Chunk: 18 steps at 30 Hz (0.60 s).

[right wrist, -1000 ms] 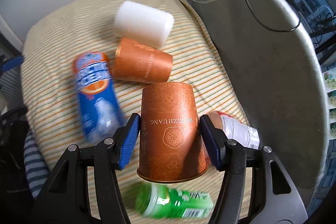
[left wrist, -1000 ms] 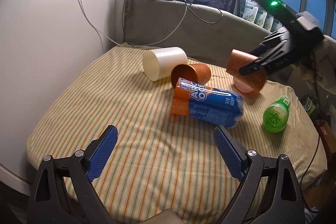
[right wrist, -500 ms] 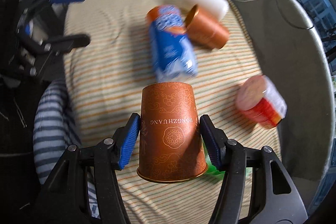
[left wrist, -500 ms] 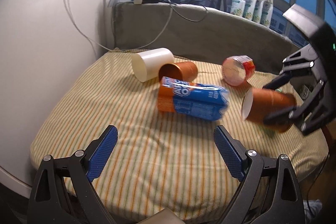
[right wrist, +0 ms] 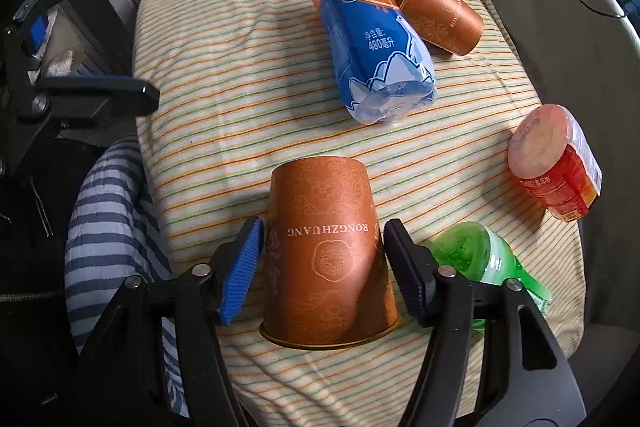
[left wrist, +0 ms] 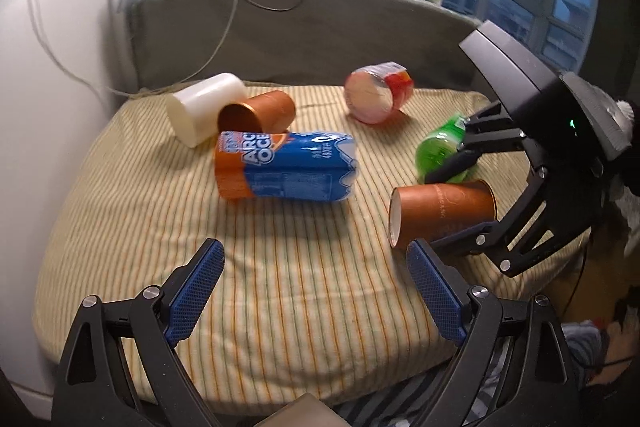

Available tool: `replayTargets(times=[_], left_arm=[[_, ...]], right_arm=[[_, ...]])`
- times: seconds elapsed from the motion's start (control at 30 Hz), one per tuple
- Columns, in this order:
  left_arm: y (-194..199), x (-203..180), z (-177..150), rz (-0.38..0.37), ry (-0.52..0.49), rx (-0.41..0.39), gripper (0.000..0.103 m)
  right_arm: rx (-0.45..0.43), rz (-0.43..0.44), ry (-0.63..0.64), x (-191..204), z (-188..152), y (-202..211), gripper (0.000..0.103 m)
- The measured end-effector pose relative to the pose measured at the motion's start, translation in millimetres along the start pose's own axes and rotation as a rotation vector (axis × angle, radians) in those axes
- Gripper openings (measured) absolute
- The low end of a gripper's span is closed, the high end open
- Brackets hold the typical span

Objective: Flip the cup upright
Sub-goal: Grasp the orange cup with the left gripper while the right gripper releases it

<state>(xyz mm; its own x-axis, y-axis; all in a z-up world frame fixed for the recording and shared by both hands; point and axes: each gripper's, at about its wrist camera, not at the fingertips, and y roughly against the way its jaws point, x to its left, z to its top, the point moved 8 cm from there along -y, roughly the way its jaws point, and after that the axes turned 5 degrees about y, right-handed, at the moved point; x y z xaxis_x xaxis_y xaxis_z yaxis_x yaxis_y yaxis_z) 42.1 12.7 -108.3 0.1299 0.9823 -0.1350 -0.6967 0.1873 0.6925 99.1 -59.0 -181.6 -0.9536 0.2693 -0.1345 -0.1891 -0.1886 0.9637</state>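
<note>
An orange paper cup (right wrist: 330, 251) is clamped in my right gripper (right wrist: 322, 259). In the left wrist view the cup (left wrist: 442, 211) lies horizontally just above the striped cushion (left wrist: 280, 267), its base pointing left, with the right gripper (left wrist: 460, 199) shut on it from the right. A second orange cup (left wrist: 260, 111) lies on its side at the back, beside a white cup (left wrist: 202, 111). My left gripper (left wrist: 316, 287) is open and empty over the cushion's front edge.
A blue and orange bottle (left wrist: 284, 167) lies in the middle. A green bottle (left wrist: 438, 147) and a red and white tub (left wrist: 378, 93) lie to the right. A grey backrest (left wrist: 320, 27) and white wall (left wrist: 48, 67) border the cushion.
My right gripper has carried the orange cup down and toward the front of the cushion, turning it level. The left gripper stays open and has moved in closer.
</note>
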Motion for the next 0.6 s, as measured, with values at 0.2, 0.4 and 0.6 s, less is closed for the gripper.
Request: replayTargets(times=[0.2,0.4,0.6], left_arm=[[-3.9,-23.6,6.1,0.015,-0.198,0.031,0.093],[-12.3,-70.0,-3.3,-0.027,-0.536,0.115,0.093],[-19.9,-102.4,-1.8,-0.134,-0.725,0.191,0.087]], right_arm=[[-0.119,-0.009,-0.073,-8.1,-0.5,29.0,0.078],[-0.295,-0.078,-0.296,-30.3,-48.9,71.2,0.078],[-0.384,-0.149,-0.579,-31.8,-133.7,88.1,0.078]])
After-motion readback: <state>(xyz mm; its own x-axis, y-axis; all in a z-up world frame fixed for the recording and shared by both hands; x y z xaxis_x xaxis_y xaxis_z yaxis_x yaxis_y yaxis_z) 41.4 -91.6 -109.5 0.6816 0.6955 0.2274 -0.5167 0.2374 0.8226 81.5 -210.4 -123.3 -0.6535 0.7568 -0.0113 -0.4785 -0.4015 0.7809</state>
